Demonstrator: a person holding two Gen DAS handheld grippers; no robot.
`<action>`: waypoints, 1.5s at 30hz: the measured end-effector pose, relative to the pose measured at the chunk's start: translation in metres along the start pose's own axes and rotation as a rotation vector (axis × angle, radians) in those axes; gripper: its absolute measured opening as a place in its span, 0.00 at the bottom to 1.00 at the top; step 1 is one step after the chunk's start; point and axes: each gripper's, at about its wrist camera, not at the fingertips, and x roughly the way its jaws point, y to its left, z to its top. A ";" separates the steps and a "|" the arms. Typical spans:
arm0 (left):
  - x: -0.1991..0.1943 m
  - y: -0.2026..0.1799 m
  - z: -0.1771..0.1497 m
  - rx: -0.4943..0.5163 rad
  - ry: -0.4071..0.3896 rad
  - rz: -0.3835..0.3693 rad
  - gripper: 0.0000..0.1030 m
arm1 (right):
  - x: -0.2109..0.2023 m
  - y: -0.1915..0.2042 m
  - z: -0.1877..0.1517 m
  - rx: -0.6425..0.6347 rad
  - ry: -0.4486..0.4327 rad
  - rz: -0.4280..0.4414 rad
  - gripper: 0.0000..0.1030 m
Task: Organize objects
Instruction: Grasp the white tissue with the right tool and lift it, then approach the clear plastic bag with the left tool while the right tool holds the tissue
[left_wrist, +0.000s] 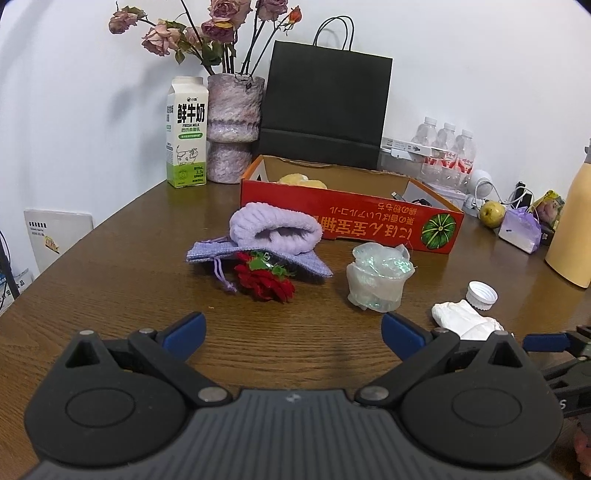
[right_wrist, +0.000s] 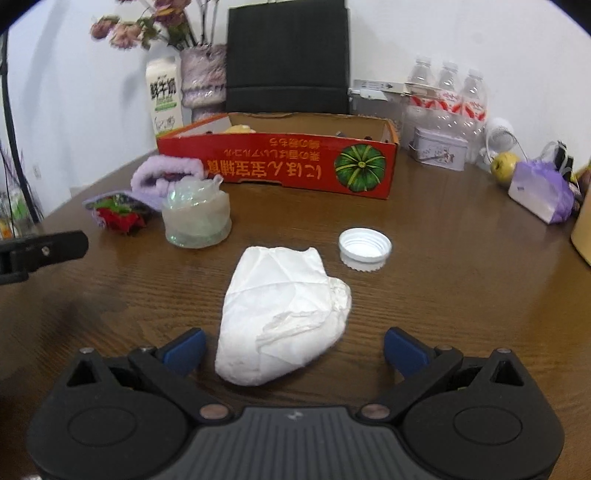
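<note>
A crumpled white tissue lies on the brown table, its near end between the fingers of my open right gripper. A white bottle cap rests just beyond it. My left gripper stands open over bare table, with nothing between its fingers. Ahead of it lie a red artificial flower, a lilac pouch and a purple fluffy cloth. A clear crinkled plastic cup stands to their right. The red cardboard box with a pumpkin picture sits open behind them.
Along the wall stand a milk carton, a vase of dried roses, a black paper bag and water bottles. At the right are a green apple, a small tin, a purple bag and a yellow bottle.
</note>
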 end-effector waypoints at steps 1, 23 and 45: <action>0.000 0.000 0.000 0.001 0.001 0.000 1.00 | 0.002 0.001 0.002 -0.003 0.001 0.002 1.00; -0.001 0.001 -0.003 -0.005 0.000 -0.004 1.00 | 0.016 0.004 0.020 -0.026 -0.055 0.045 0.43; 0.005 -0.009 -0.006 0.036 0.027 -0.021 1.00 | -0.010 0.000 0.015 -0.020 -0.208 -0.034 0.38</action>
